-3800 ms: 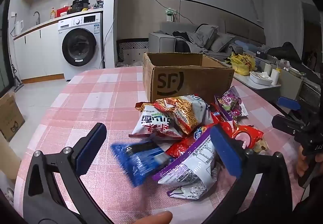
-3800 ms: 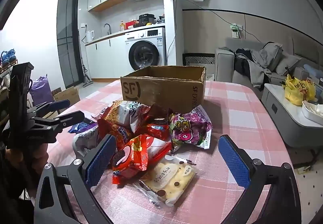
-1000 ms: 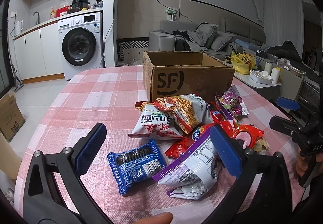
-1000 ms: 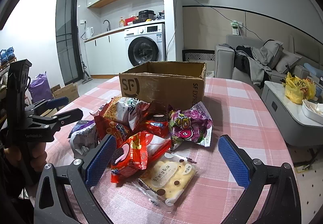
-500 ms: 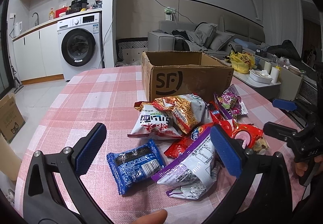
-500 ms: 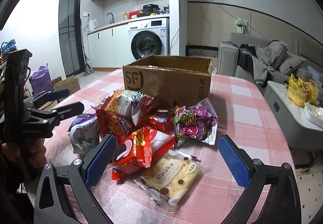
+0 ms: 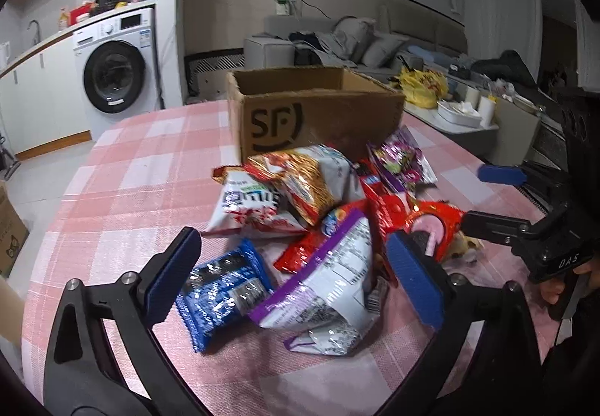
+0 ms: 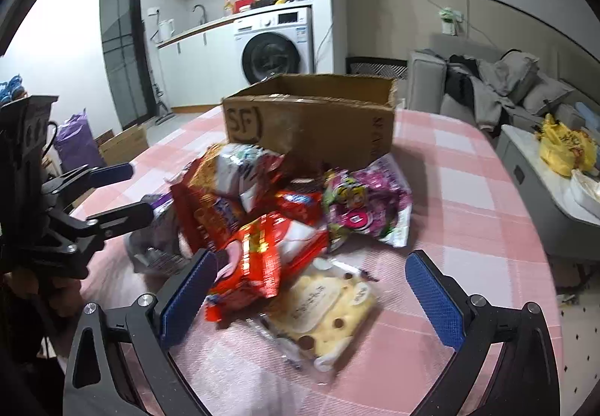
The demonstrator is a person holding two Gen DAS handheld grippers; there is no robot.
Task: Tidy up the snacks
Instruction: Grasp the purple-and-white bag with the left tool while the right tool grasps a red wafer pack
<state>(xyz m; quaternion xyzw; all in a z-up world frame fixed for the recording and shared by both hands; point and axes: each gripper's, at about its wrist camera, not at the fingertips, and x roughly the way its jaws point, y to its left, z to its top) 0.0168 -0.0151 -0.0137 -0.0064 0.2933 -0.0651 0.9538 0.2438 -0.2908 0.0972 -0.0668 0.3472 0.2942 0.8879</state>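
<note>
Jaws closing, left gripper (image 7: 296, 277) faces cardboard box (image 7: 318, 116) marked "SF".

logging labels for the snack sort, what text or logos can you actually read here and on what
"SF" in a ring logo: front of the cardboard box.
"DAS": body of the right gripper, seen from the left wrist view.
Large characters on the white and red snack bag: blurred, not readable.
Fine print on the purple-edged bag: too small.
Print on the yellow packet: blurred.
</note>
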